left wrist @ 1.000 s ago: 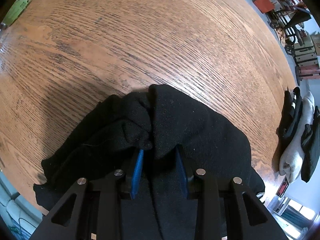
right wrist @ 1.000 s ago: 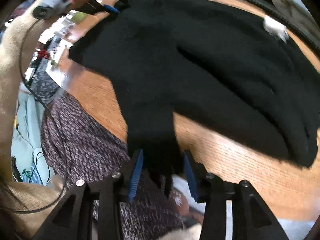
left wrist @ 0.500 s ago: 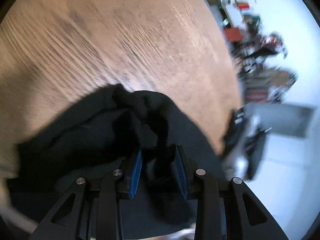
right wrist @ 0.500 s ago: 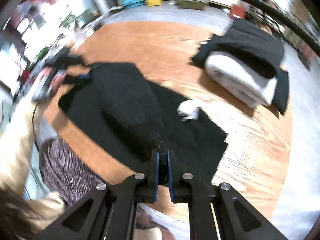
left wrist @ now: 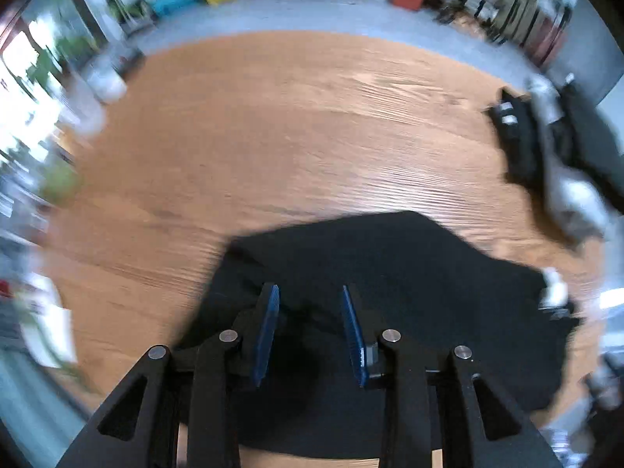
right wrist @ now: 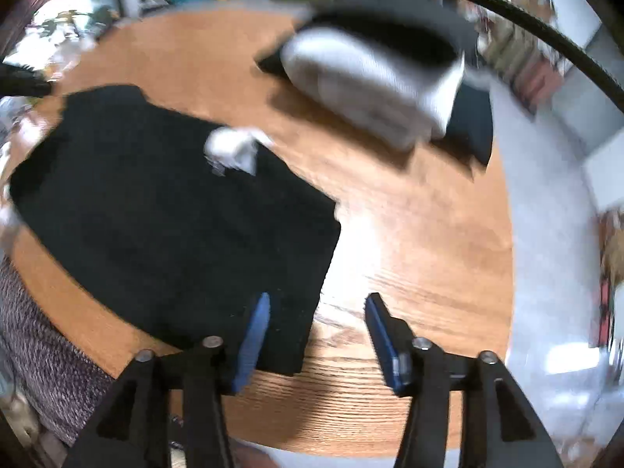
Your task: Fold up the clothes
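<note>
The black garment (right wrist: 163, 234) lies spread flat on the round wooden table (right wrist: 421, 241), filling the part nearest the person and reaching almost to that near edge; a white label (right wrist: 234, 148) shows at its far side, toward the table's middle. In the right wrist view the right gripper (right wrist: 316, 304) hangs above the garment's near corner, its jaws having just been opening; its blue pads (right wrist: 253, 335) stand well apart and press on nothing, the left one over the cloth and the right one over bare wood. In the left wrist view the left gripper (left wrist: 310, 294) points down over the same black cloth (left wrist: 390, 273); its blue pads (left wrist: 269, 327) are partly apart with dark fabric between and beneath them, and through the blur I cannot tell whether they pinch it. Toward the table's far right edge sits a stack of folded clothes (right wrist: 374, 74), a white piece between black ones, apart from the garment. A purple-grey knitted fabric (right wrist: 43, 347) on the person shows just past the near edge.
</note>
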{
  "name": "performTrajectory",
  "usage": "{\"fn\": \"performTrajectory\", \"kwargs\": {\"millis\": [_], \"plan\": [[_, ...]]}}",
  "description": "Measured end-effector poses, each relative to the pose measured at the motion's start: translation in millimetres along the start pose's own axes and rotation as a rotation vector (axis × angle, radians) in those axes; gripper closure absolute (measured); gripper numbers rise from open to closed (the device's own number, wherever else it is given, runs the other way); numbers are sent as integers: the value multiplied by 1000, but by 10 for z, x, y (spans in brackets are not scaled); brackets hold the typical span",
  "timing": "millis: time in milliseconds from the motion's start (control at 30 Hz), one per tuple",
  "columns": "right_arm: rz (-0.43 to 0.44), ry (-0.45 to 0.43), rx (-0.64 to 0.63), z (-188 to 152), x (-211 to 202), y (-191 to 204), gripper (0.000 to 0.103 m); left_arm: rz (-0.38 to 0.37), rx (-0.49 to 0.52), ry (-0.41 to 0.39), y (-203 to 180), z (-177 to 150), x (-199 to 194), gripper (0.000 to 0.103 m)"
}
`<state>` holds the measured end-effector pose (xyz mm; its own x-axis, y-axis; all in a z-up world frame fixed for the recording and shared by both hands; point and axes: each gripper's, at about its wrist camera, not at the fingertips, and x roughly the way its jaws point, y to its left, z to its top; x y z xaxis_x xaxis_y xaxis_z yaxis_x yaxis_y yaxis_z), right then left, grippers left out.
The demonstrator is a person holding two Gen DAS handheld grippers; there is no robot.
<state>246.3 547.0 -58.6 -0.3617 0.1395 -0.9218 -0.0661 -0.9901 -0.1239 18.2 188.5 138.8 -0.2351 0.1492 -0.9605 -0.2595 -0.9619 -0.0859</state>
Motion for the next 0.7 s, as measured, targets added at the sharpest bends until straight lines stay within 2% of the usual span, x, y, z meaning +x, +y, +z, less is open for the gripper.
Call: {"fn": "performTrajectory", "kwargs": {"millis": [67,100,167,233,300,400,467,533,600,700], "plan": [[87,-59,7,-63,-71,130,42,-135,-69,-27,-135,14,238,69],[116,-75,0,-72,-36,227,42,-179,-84,-58,-181,-57,293,68],[174,-107,-15,-91,34,421,41,-116,-96,-77,-377,-103,600,68],[176,-84,6,-52,212,578,40,-28,-98,-15,-480,-128,1052,68],[153,-8,68,-50,487,585,40,-45,-59,-121,-486,-203,1000,67],[191,-40,159,-121,448,517,38,-102,-47,-187,-420,-360,861,68],[219,-65,257,-225,317,380,38,-69,-15,-286,-442,-555,662,68],[178,-62,359,-396,237,207,37,-46,32,-401,-497,-787,508,67],[163,-39,449,-574,232,78,37,-49,117,-508,-578,-1067,311,67],[263,-19,578,-836,240,-16,40,-15,350,-616,-889,-1524,115,67]]}}
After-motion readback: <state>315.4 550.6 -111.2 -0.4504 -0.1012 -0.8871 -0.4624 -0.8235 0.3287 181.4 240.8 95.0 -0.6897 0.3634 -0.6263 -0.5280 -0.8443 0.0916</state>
